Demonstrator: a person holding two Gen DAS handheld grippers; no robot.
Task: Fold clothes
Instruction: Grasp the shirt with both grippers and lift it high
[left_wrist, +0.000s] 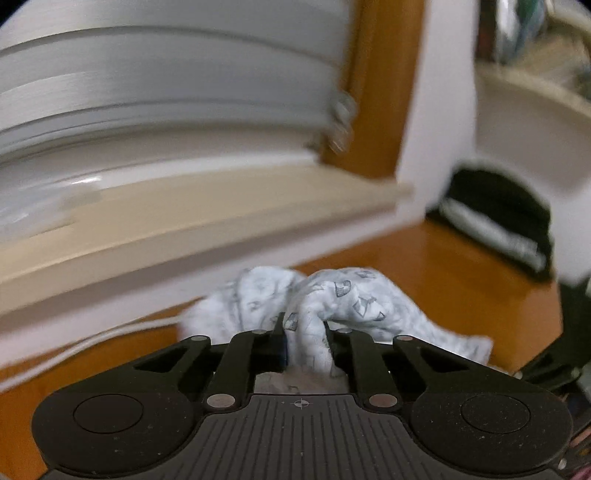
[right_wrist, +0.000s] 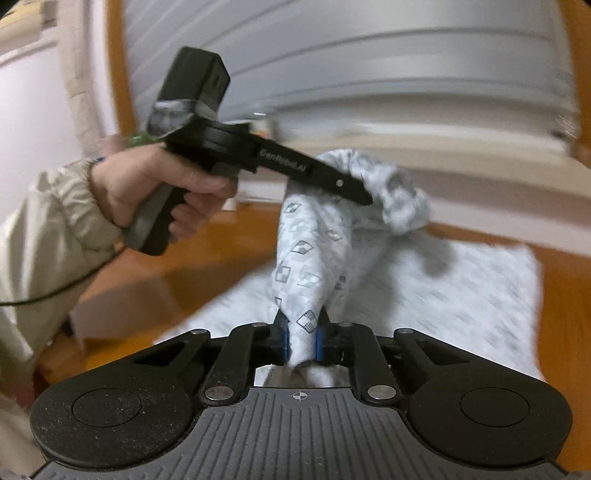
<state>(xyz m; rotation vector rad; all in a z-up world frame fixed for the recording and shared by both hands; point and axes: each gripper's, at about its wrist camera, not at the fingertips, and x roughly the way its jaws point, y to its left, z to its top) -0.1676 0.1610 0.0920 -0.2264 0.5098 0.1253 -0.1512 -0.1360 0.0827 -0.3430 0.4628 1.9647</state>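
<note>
On orange wooden floor (right_wrist: 229, 236) beside white wall (left_wrist: 436, 92), left gripper (left_wrist: 304, 332), right gripper (right_wrist: 301, 334) both clamping patterned white cloth (right_wrist: 314, 240).

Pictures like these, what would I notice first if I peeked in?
Probably the patterned white cloth, bunched and lifted off the wooden floor in the middle. The right gripper pinches it up close, and the left gripper, held in a hand, bites it higher up.

Close wrist views sharing patterned cloth (left_wrist: 343, 295)
</note>
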